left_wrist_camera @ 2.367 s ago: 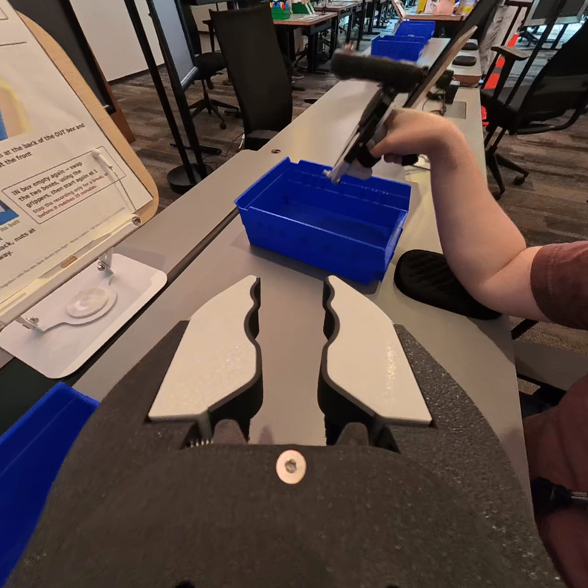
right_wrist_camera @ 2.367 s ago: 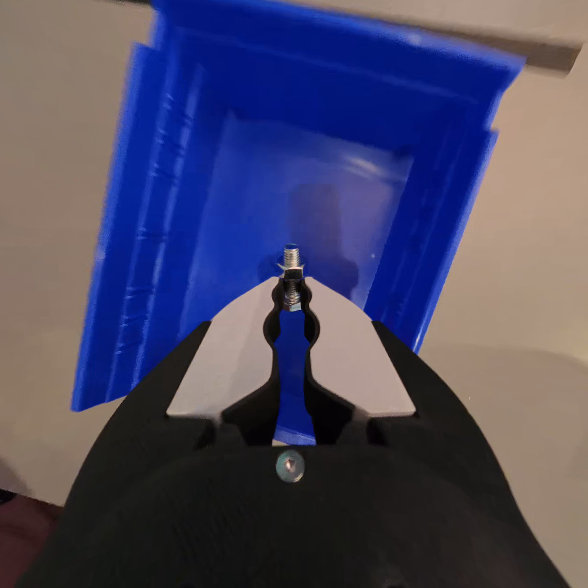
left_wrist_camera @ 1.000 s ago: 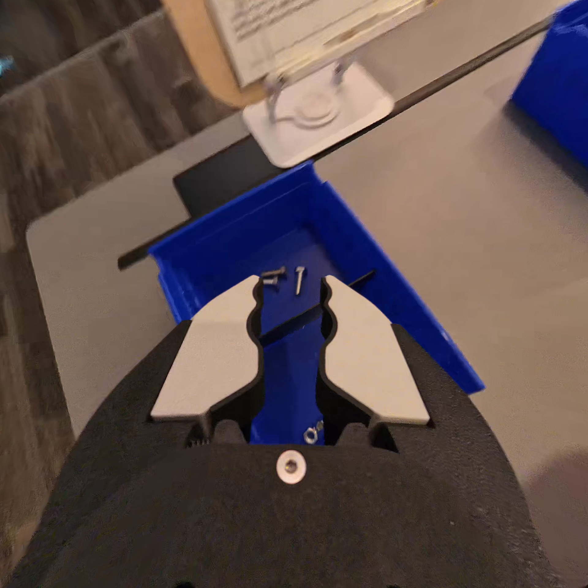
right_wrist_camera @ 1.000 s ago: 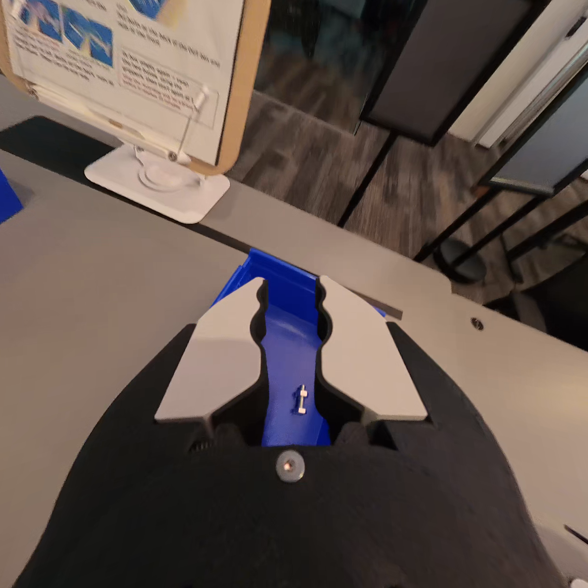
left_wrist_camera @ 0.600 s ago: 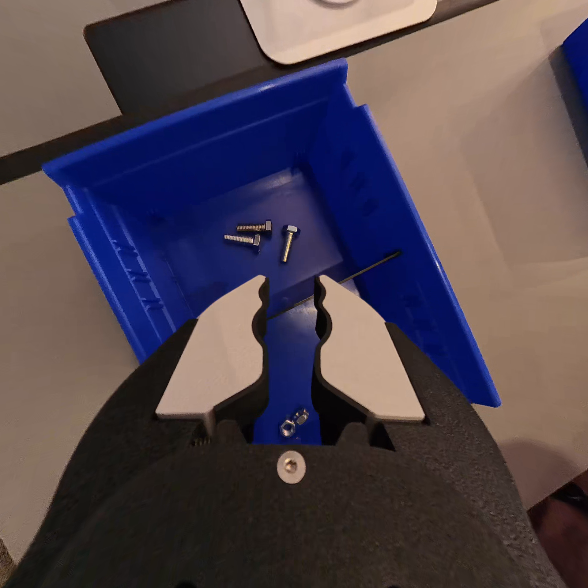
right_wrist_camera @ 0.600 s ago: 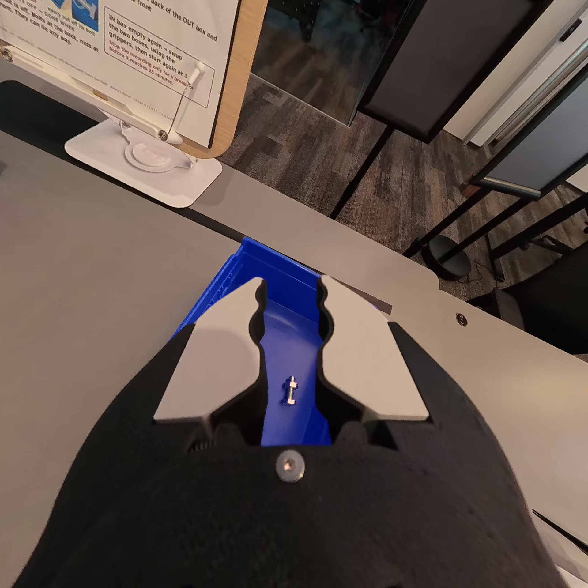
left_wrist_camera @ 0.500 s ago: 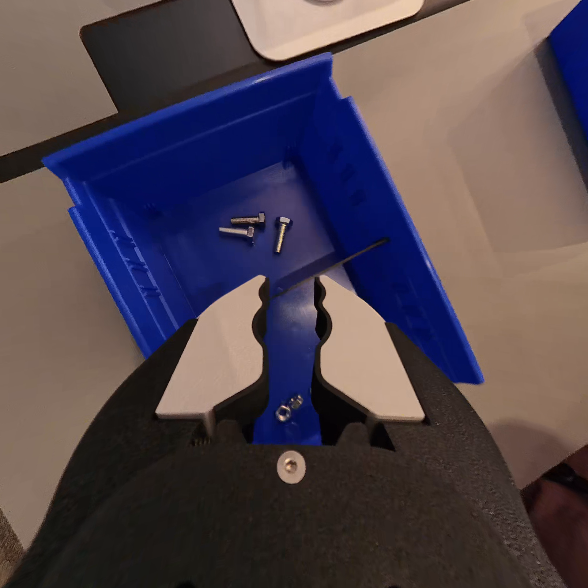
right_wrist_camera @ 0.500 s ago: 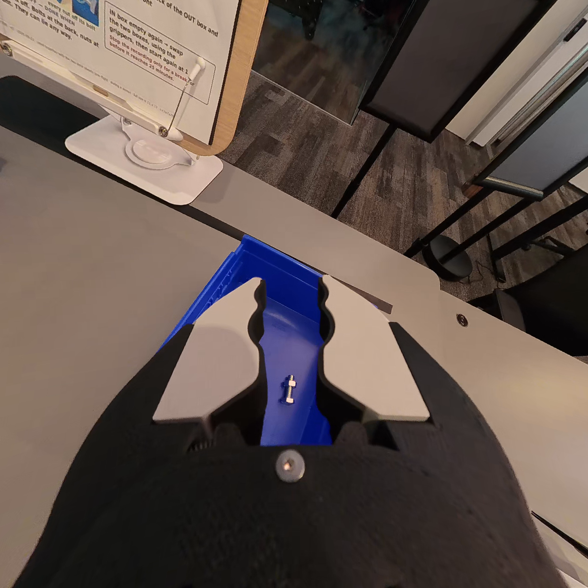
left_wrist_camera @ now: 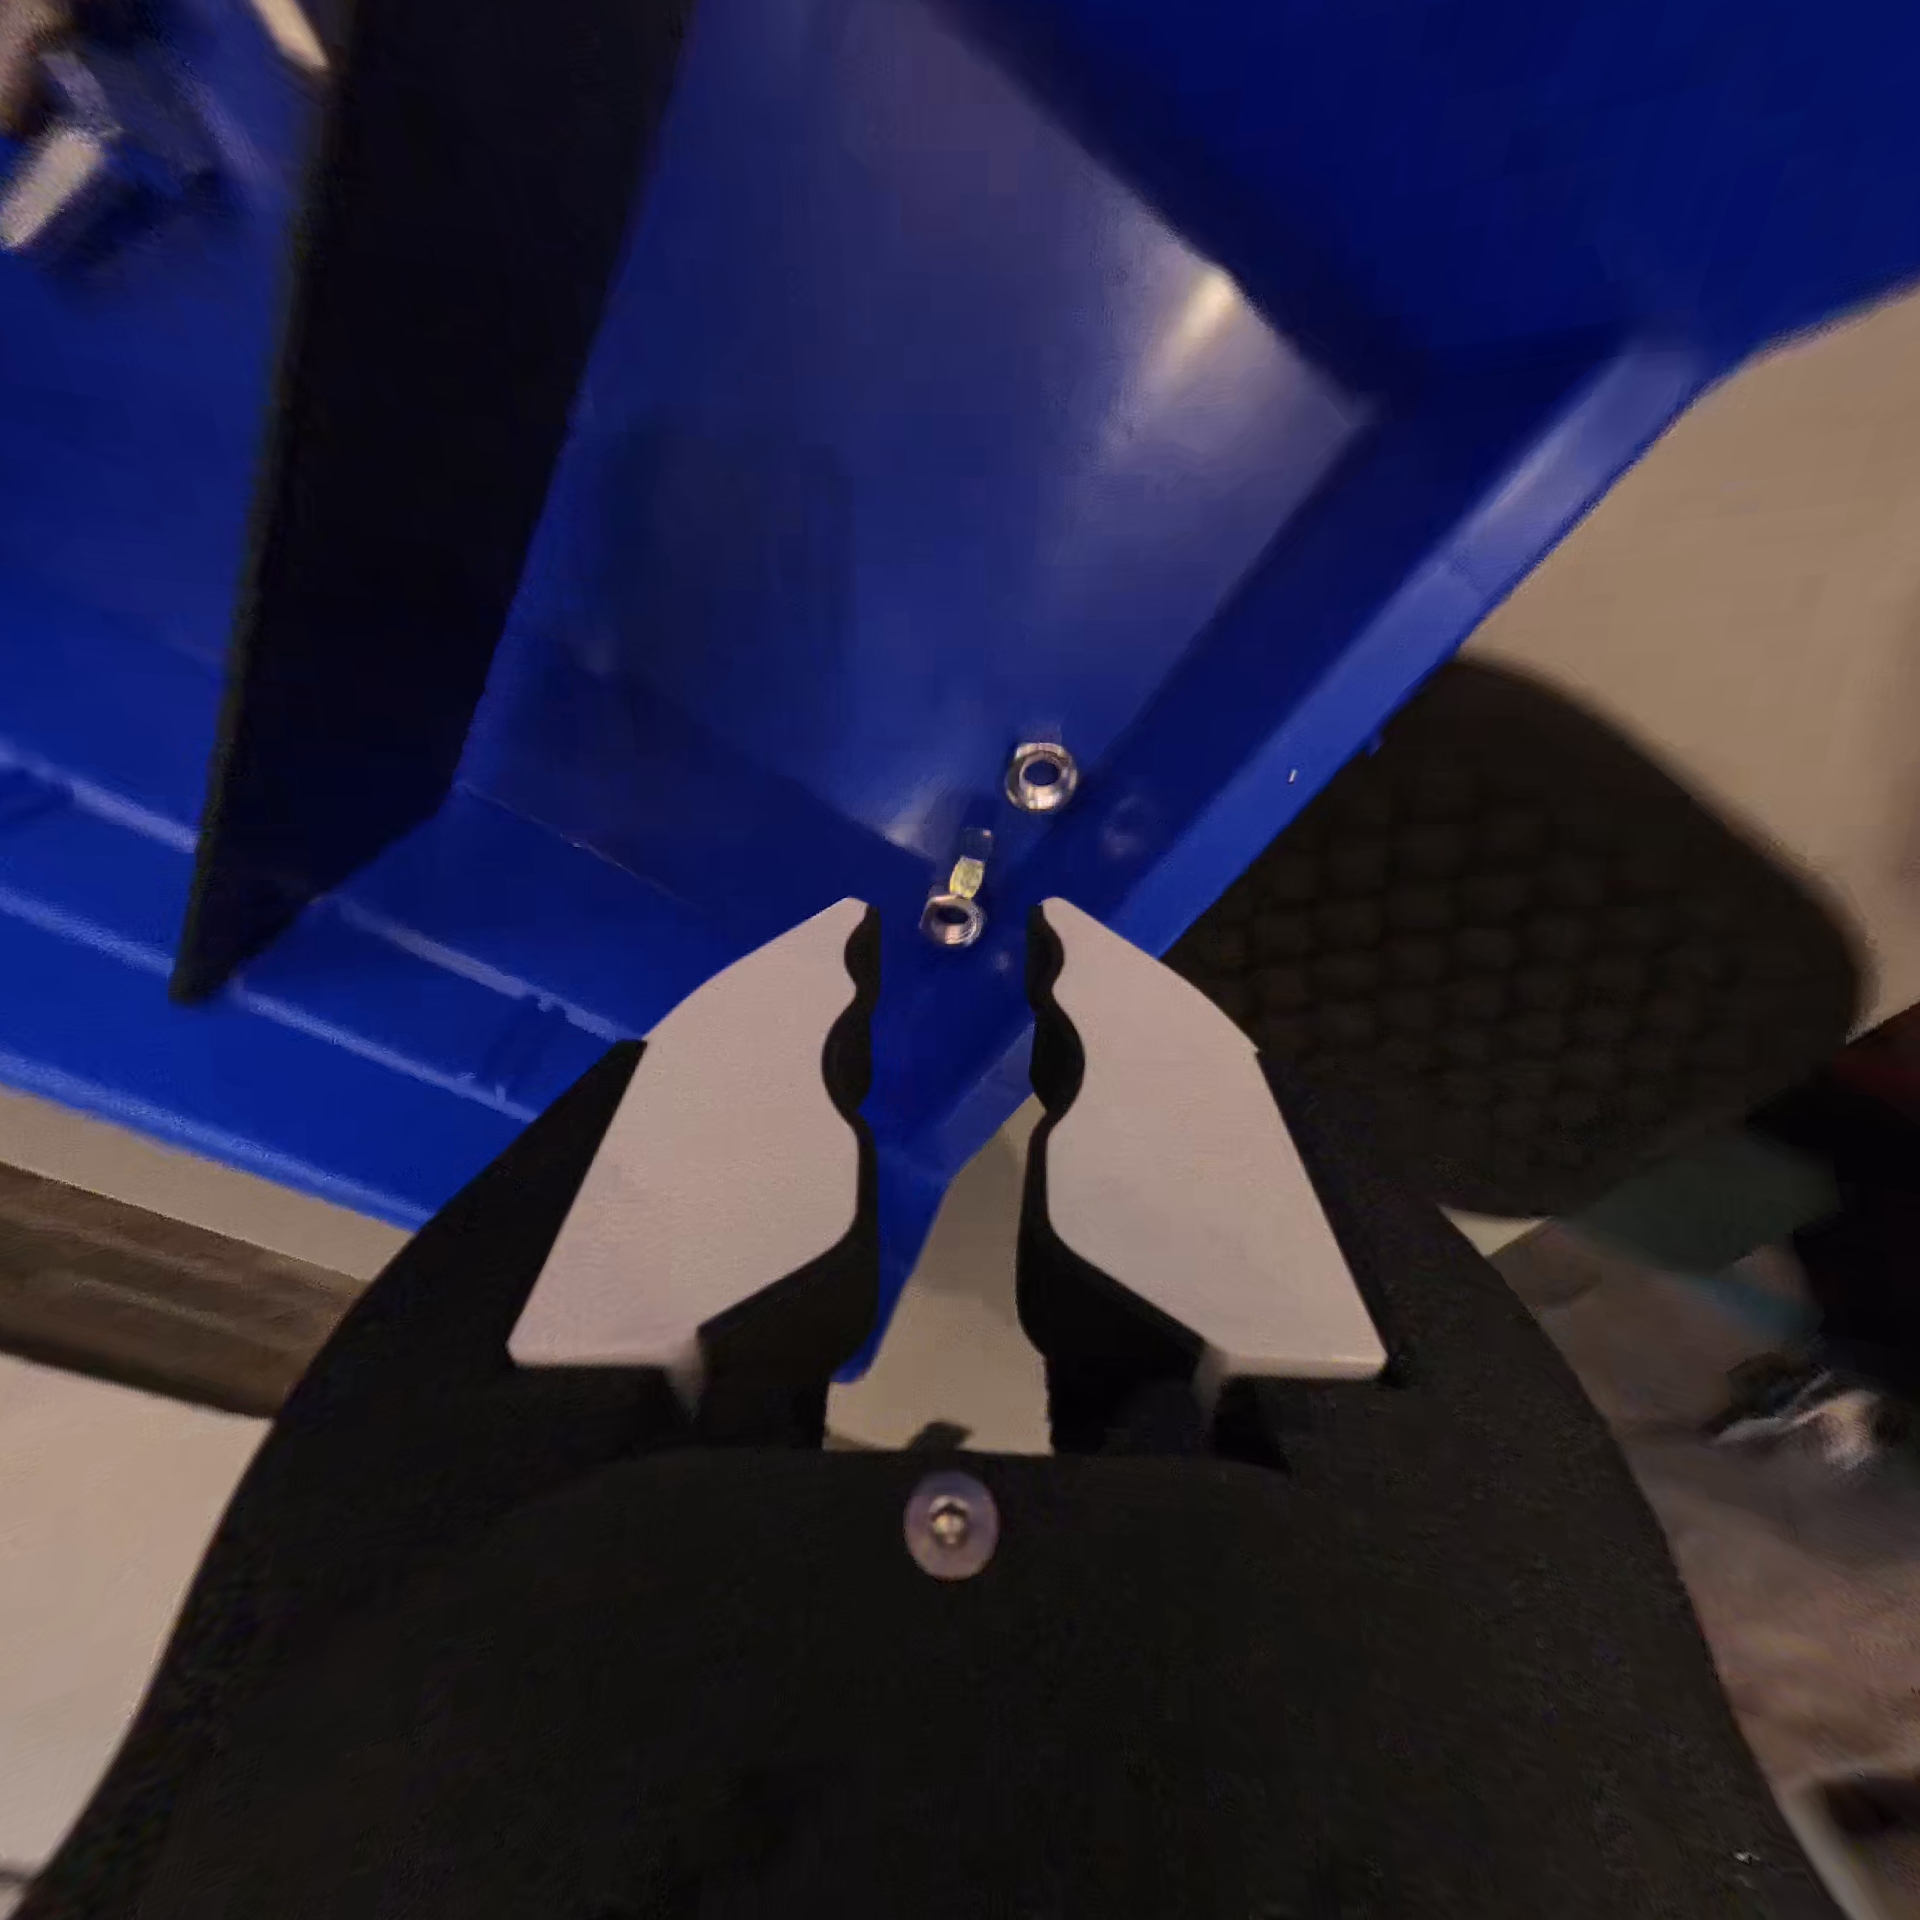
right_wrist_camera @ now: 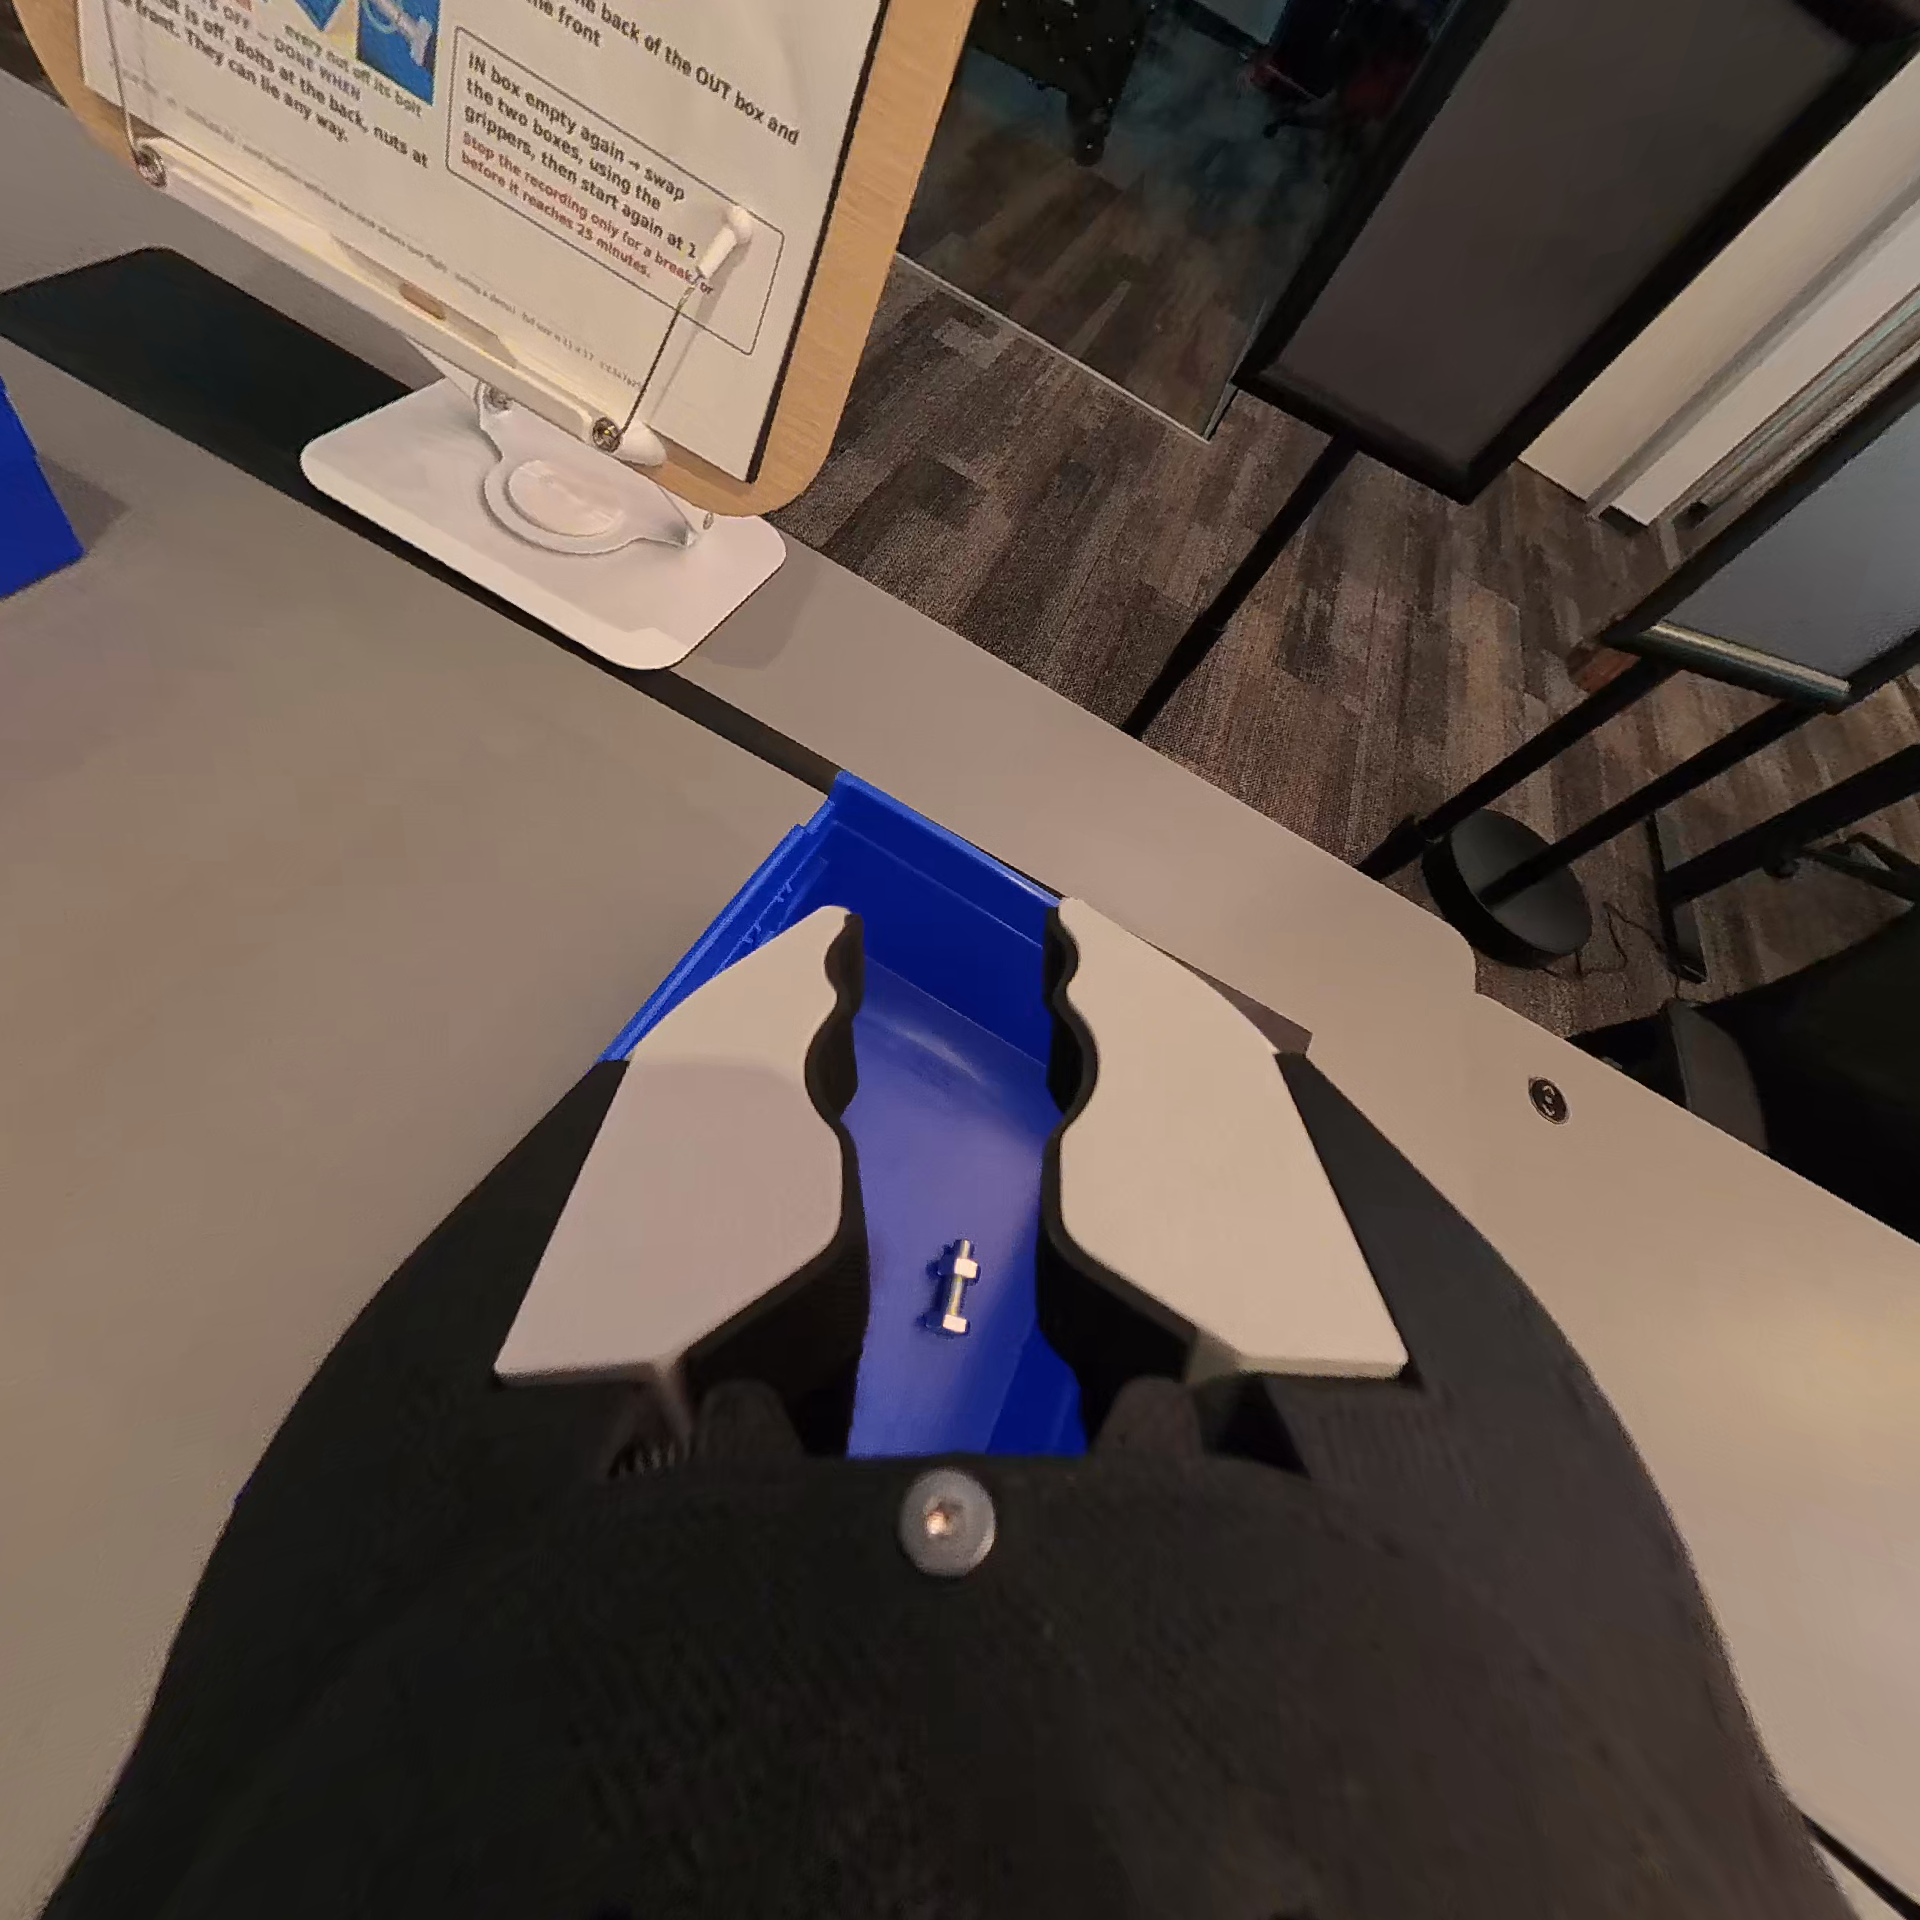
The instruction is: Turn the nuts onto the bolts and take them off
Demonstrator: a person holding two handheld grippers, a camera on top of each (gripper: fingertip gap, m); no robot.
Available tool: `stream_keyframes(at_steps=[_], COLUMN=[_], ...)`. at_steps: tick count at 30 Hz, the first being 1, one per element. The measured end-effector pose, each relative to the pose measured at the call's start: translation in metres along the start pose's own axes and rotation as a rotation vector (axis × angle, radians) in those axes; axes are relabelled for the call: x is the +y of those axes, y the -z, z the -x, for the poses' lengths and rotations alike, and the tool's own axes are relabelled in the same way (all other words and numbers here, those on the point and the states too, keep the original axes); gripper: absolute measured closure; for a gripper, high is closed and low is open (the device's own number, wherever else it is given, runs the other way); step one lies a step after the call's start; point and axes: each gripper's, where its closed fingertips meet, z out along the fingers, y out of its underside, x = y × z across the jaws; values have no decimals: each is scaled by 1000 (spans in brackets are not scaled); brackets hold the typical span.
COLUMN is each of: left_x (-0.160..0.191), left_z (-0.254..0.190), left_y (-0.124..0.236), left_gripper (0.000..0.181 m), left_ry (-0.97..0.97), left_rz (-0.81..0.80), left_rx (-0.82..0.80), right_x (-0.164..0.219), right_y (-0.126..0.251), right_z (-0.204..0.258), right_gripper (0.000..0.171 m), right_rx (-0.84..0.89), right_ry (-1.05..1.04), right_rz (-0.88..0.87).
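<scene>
1. Two blue plastic bins are in use, one under each gripper, both on a smooth grey surface (right_wrist_camera: 312, 883).
2. Left bin (left_wrist_camera: 935, 416): glossy moulded plastic with ribbed walls and a black divider (left_wrist_camera: 416, 468) standing across it. Three small hex nuts lie loose in one corner of the near compartment: one (left_wrist_camera: 1042, 776) flat with its bore facing up, one (left_wrist_camera: 970, 850) on edge, one (left_wrist_camera: 951, 921) flat at the fingertips. Blurred metal hardware (left_wrist_camera: 52, 177) shows beyond the divider.
3. Left gripper (left_wrist_camera: 951, 914): grey-faced fingers with scalloped black inner edges stand apart, holding nothing; the nearest nut sits level with their tips, between them.
4. Right bin (right_wrist_camera: 935, 914): holds one silver bolt (right_wrist_camera: 951, 1288) lying flat on the floor, a nut threaded partway along its shank. Long axis runs roughly along the fingers, threaded end pointing away, head nearest the camera.
5. Right gripper (right_wrist_camera: 951, 925): fingers wide apart and empty, held above the bin.
6. A black textured pad (left_wrist_camera: 1507, 935) lies beside the left bin; a wood-edged instruction board (right_wrist_camera: 520, 156) on a white base stands at the far edge.
</scene>
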Motion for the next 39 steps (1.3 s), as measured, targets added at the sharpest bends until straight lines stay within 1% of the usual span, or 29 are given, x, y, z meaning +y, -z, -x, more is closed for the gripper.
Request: stream_keyframes(at_steps=[1,3,4,5,9,13,16,21,23,24,26,28,29,31,32,34,35,37,39], left_x=[3,1,2,3,16,16,17,20,24,24,21,12,2,-27,-46,-88,-106,-135,-155], left_z=[-2,1,-4,-8,5,-1,-2,1,3,1,4,14,19,23,20,1,-13,-40,-64], left_y=[-6,-13,-16,-18,-32,-39,-41,-50,-54,-54,-51,-37,-25,8,29,73,93,121,134], left_gripper=[154,155,156,160,161,162,163,163,168,172,173,173,173,173,173,173,173,173,173], left_ry=[-84,-200,-219,-221,-231,-215,-206,-231,-250,-253,-247,-229,-185,-30,52,193,245,291,305], left_rz=[30,27,33,47,143,145,164,204,225,220,186,104,22,-188,-319,-574,-673,-782,-805], left_rx=[-1,-20,24,70,71,164,197,164,144,152,124,67,51,70,105,268,381,579,725], right_x=[1,2,2,2,2,3,6,7,8,8,5,-5,-14,-47,-67,-97,-103,-98,-83], right_y=[-2,-4,-5,-5,-6,-10,-13,-16,-16,-16,-15,-12,-10,-2,4,21,31,40,31], right_z=[2,6,7,8,11,15,18,20,20,19,17,17,21,43,65,130,169,237,282], right_gripper=[137,136,136,136,135,135,134,133,133,133,134,136,136,135,134,129,129,132,132], right_rx=[-8,-15,-14,-16,-18,-27,-27,-32,-32,-31,-20,-8,-12,-65,-125,-324,-445,-619,-674], right_ry=[6,21,28,36,56,68,89,103,106,105,104,108,113,147,184,313,399,571,713], right_rz=[5,18,23,27,36,53,78,92,95,94,80,31,-18,-190,-302,-519,-611,-711,-706])
